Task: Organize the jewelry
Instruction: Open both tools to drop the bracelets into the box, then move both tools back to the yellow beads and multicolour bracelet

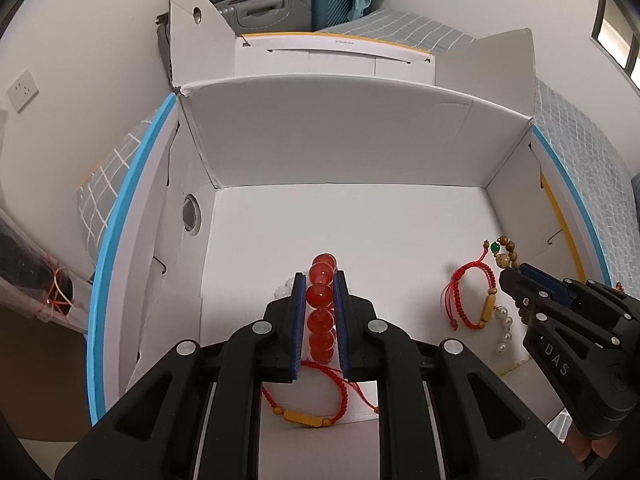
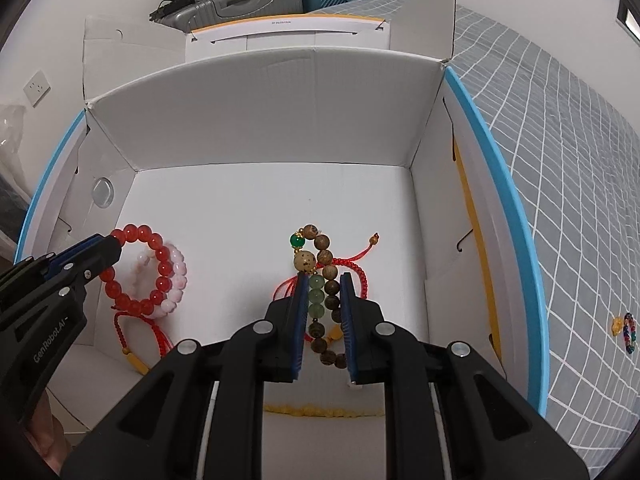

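Note:
My left gripper (image 1: 320,280) is shut on a red bead bracelet (image 1: 321,304), held inside a white cardboard box (image 1: 340,152); it also shows in the right wrist view (image 2: 136,272) over a pink bead bracelet (image 2: 176,280). My right gripper (image 2: 325,280) is shut on a brown and green bead bracelet (image 2: 320,264), low over the box floor (image 2: 248,208). A red cord bracelet with a yellow tube bead (image 1: 472,300) lies beneath it. Another red cord bracelet (image 1: 312,412) lies under my left gripper. A pearl strand (image 1: 505,332) lies by the right gripper (image 1: 510,274).
The box sits on a grey checked bedspread (image 2: 560,184). A small multicoloured bead bracelet (image 2: 626,330) lies on the bedspread outside the box's right wall. A yellow bead strand (image 2: 320,410) lies at the box's near edge. Suitcases (image 1: 280,4) stand behind.

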Demonstrator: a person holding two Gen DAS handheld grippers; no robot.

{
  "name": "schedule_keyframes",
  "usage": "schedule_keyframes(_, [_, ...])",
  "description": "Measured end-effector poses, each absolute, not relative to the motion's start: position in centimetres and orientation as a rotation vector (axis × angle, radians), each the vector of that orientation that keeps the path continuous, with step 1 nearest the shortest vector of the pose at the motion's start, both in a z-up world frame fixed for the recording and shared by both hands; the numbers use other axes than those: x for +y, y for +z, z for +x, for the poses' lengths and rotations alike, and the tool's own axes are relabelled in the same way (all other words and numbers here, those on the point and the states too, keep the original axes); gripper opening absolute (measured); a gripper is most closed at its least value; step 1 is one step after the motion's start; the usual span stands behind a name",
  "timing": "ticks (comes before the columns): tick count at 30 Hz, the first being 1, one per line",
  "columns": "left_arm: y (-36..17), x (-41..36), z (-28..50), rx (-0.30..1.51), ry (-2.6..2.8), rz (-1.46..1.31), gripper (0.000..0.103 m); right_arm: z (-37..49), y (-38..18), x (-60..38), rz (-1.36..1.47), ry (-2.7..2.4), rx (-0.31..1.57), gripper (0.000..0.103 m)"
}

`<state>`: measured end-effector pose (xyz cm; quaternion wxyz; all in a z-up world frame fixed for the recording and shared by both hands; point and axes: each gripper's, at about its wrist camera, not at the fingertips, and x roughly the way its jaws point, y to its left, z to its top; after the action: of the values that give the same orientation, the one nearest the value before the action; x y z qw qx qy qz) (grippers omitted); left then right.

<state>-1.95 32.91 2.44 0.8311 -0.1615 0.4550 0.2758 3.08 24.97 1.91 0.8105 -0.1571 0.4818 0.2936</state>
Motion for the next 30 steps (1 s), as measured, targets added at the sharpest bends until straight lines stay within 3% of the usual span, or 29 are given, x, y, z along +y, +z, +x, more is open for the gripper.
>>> schedule_keyframes(8, [2.9,32.8,-1.9,0.969,0.597,-0.343,0.015,2.7,2.8,24.7,-0.324,0.635,1.006,0.017])
schedule_keyframes(11, [3.5,32.7,-1.9,0.96,0.595,-0.342,0.015,2.4,4.0,24.3,-0.313,0.644,0.97,0.032])
schedule_keyframes(12, [3.8,32.6,-2.0,0.957,0.596,-0.341,0.018,2.3,4.5,24.1,-0.311,0.643,0.956,0.036])
schedule_keyframes(14, [4.4,32.4,-2.2,0.939,0.6,-0.344,0.036,2.2,5.5,23.6,-0.299,0.643,0.929,0.042])
schedule_keyframes(16, [5.0,32.2,-2.2,0.921,0.614,-0.342,0.045,2.2,6.5,22.8,-0.285,0.639,0.896,0.051])
schedule_keyframes(26, [8.2,29.1,-1.0,0.838,0.583,-0.276,0.072,4.0,9.4,17.3,-0.205,0.565,0.813,0.08])
schedule_keyframes(30, [8.8,27.4,0.1,0.823,0.547,-0.251,0.077,5.3,10.0,14.4,-0.175,0.518,0.794,0.089])
